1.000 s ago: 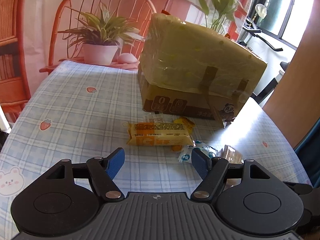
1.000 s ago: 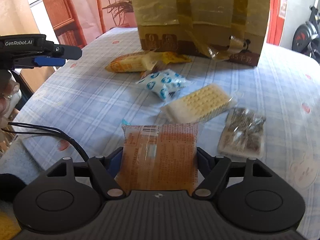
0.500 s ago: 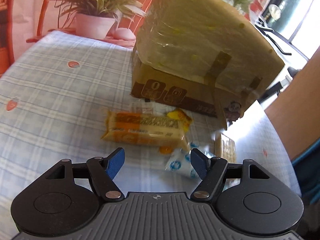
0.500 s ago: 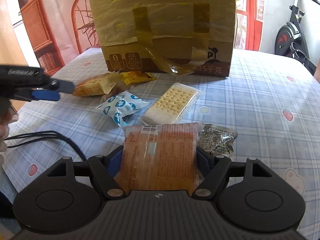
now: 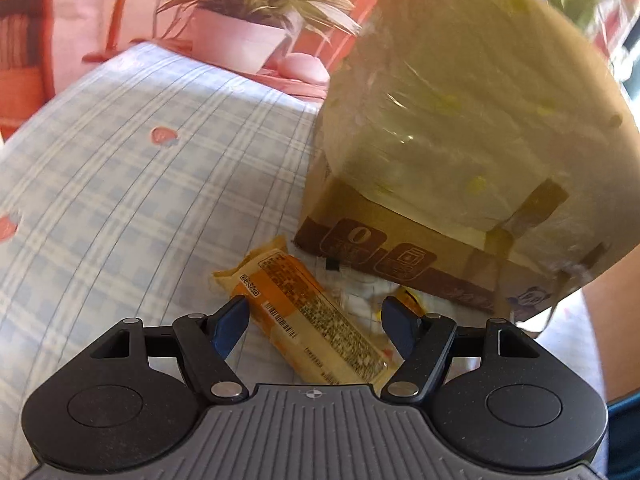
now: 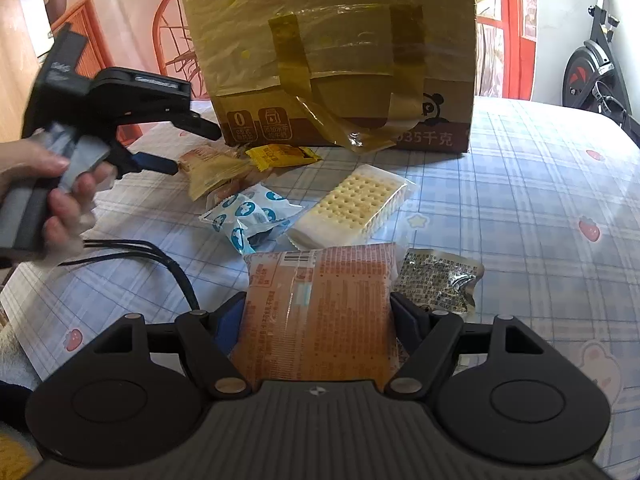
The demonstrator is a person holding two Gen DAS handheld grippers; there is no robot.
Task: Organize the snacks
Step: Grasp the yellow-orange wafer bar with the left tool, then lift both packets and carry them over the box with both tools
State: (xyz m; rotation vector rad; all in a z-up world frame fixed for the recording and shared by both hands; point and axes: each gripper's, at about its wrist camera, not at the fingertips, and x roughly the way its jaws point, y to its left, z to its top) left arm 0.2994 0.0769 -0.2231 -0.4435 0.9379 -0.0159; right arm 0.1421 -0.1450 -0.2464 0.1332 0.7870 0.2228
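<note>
Left gripper (image 5: pixel 314 322) — jaws apart, straddling the orange snack bar (image 5: pixel 308 316) on the checked tablecloth (image 5: pixel 120 184); pads not yet on the wrapper. The bar lies near the front of the taped cardboard box (image 5: pixel 400 256), a small yellow packet (image 6: pixel 282 156) beside it.

Long axis runs diagonally in the left wrist view: far end up-left toward the box corner, near end down-right under the gripper body. It lies slantwise to the line between the pads.

Step in hand, as I judge it: pick up this bar. To do it well, roll the wrist so the pads meet the two long sides squarely, centre on the middle of the bar, lower until the pads flank it, then close gently — the wrapper looks soft and slippery. How close the right pad is to the yellow packet is hard to read in the blur.

Right gripper (image 6: pixel 318 320) — clamped on a flat orange packet (image 6: pixel 318 312), held near the table's near edge.
</note>
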